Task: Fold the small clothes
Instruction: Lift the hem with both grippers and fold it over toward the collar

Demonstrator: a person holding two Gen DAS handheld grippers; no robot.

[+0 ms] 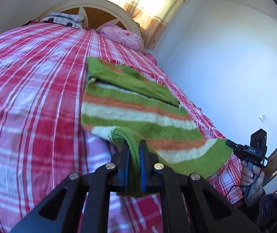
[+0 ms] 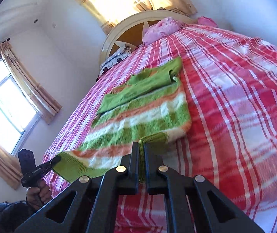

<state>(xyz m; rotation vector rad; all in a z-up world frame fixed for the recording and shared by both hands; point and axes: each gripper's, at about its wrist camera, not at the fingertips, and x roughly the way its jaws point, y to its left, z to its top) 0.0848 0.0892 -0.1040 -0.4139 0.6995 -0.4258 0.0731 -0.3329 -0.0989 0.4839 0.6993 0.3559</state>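
Note:
A small knit sweater (image 1: 138, 116) with green, orange and cream stripes lies on the red plaid bed, its sleeves folded across the body. My left gripper (image 1: 134, 147) is shut on the green hem at one bottom corner. My right gripper (image 2: 141, 149) is shut on the green hem at the other bottom corner. In the left wrist view the right gripper (image 1: 230, 143) pinches the far hem corner. In the right wrist view the left gripper (image 2: 58, 158) pinches the opposite corner, and the sweater (image 2: 144, 104) stretches between them. The hem is lifted a little off the bed.
The bed cover (image 1: 31, 97) is red and white plaid. A pink pillow (image 1: 121, 35) and a patterned pillow (image 1: 64, 19) lie by the cream headboard (image 1: 107, 5). Curtained windows (image 2: 4, 104) and white walls surround the bed.

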